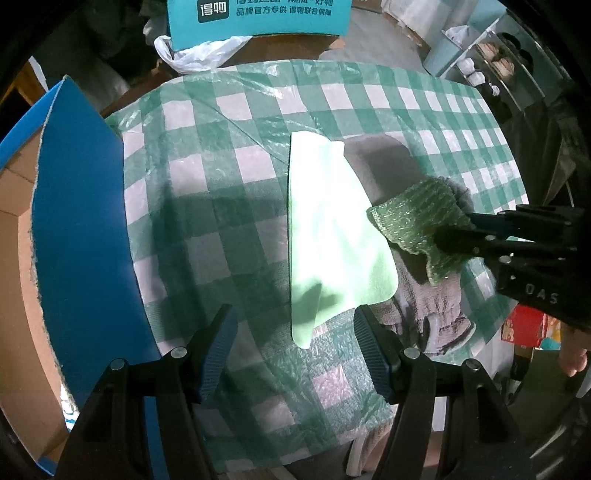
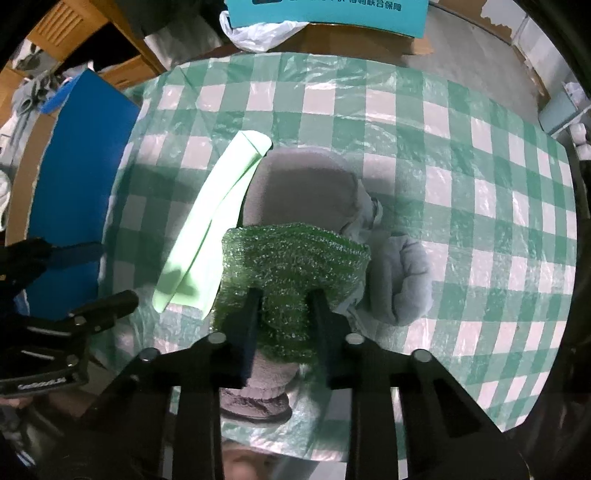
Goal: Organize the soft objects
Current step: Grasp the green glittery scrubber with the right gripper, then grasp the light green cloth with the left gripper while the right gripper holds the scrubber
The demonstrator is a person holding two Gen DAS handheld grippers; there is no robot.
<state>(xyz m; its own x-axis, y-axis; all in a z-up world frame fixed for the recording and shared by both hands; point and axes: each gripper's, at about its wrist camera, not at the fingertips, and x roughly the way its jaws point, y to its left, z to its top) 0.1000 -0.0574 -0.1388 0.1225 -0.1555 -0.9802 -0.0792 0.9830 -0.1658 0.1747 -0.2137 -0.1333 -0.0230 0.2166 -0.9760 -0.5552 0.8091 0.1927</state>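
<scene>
A pale green cloth (image 1: 328, 229) lies folded on the checked table; it also shows in the right wrist view (image 2: 214, 218). A grey garment (image 2: 306, 192) lies beside and partly under it, also seen in the left wrist view (image 1: 428, 302). My right gripper (image 2: 284, 299) is shut on a dark green glittery scouring cloth (image 2: 295, 262) and holds it above the grey garment; the gripper shows in the left wrist view (image 1: 461, 232) with the scouring cloth (image 1: 417, 218). My left gripper (image 1: 295, 328) is open and empty, just in front of the pale green cloth's near end, and appears in the right wrist view (image 2: 99, 273).
A blue-lined cardboard box (image 1: 77, 236) stands open at the table's left edge, also in the right wrist view (image 2: 81, 155). A teal box (image 1: 258, 18) and a white plastic bag (image 1: 199, 51) sit behind the table. The green checked tablecloth (image 2: 461, 184) covers the table.
</scene>
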